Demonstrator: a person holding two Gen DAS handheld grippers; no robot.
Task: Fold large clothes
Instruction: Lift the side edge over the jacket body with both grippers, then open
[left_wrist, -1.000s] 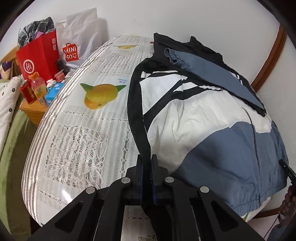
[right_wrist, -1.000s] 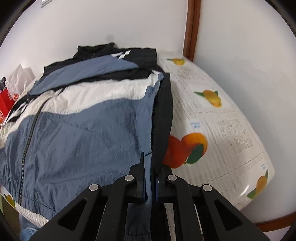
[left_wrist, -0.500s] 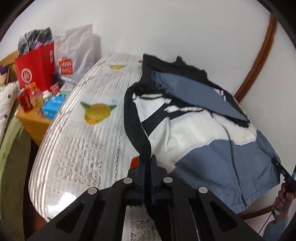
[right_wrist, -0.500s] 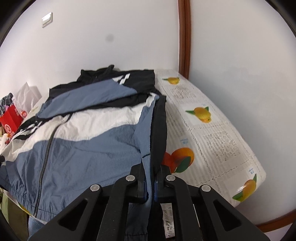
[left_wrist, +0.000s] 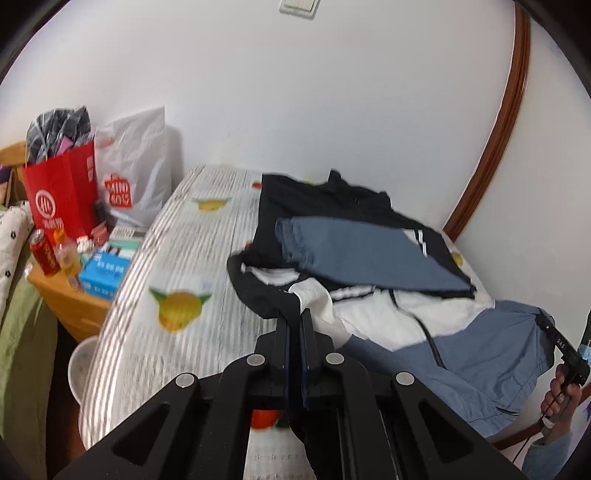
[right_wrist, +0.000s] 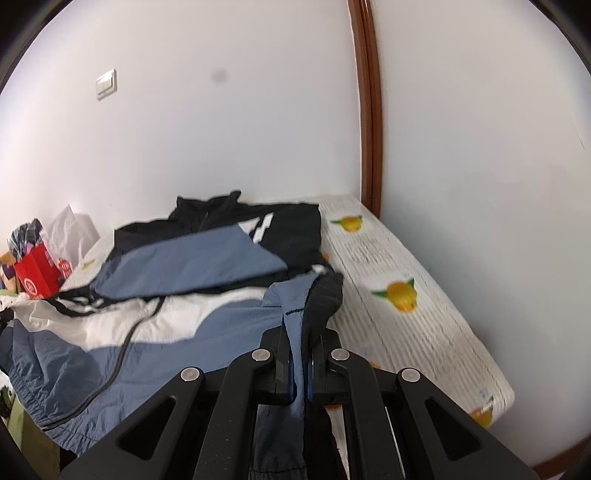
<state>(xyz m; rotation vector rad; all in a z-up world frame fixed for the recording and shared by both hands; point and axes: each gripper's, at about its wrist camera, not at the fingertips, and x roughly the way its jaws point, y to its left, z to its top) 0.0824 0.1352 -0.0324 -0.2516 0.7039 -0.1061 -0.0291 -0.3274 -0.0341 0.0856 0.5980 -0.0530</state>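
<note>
Lifting now — both grippers have the jacket (left_wrist: 388, 317) by its near end, each clamped tight on cloth. The left gripper (left_wrist: 294, 332) has its jaws pressed together on the black side edge, which hangs down through them; the right gripper (right_wrist: 297, 354) pinches a blue fold with black trim beside it at the opposite edge.

The jacket lies across the table (left_wrist: 173, 266), collar toward twelve o'clock by the wall. One blue sleeve (left_wrist: 362, 251) is already laid across the chest, so that step looks done. From the left view the hem sags off the table edge at about four o'clock, where a hand (left_wrist: 561, 391) grips the other tool.

By my reading this is the middle of the job — the bottom end is coming up off the table, ready to be carried toward the collar. What's left: laying it over, squaring it, perhaps one more fold. Bags (left_wrist: 62, 192) sit well clear at nine o'clock.
</note>
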